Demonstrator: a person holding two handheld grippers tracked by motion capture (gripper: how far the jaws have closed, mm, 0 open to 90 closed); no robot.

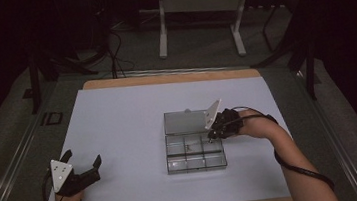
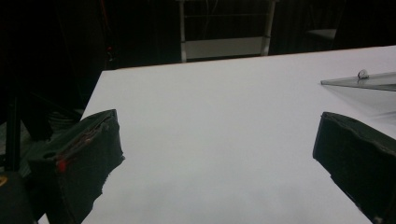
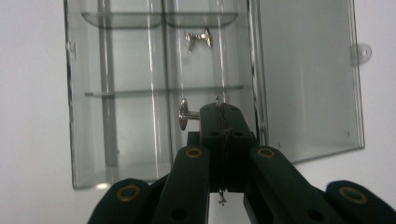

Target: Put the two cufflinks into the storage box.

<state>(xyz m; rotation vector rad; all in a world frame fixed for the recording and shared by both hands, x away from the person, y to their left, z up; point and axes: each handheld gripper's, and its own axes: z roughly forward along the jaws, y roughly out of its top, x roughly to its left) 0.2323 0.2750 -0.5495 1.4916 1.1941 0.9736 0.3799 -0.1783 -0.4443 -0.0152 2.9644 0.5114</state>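
Observation:
A clear plastic compartment box (image 1: 196, 160) lies mid-table with its lid (image 1: 185, 122) folded back flat behind it. My right gripper (image 1: 212, 136) hangs over the box's right rear compartment. Its jaws are shut, and a small silver piece (image 3: 183, 114) sticks out beside the tips of the right gripper (image 3: 219, 111), apparently pinched there. A second silver piece (image 3: 198, 38) lies in a compartment of the box (image 3: 116, 93) farther on. My left gripper (image 1: 82, 163) rests at the table's front left, open with nothing between its jaws; the left gripper (image 2: 215, 158) faces bare white table.
The white table top (image 1: 118, 117) has a wooden edge at the back and front. The corner of the open lid (image 2: 369, 80) juts in at the right of the left gripper view. A metal stand (image 1: 197, 8) and cables are on the floor beyond.

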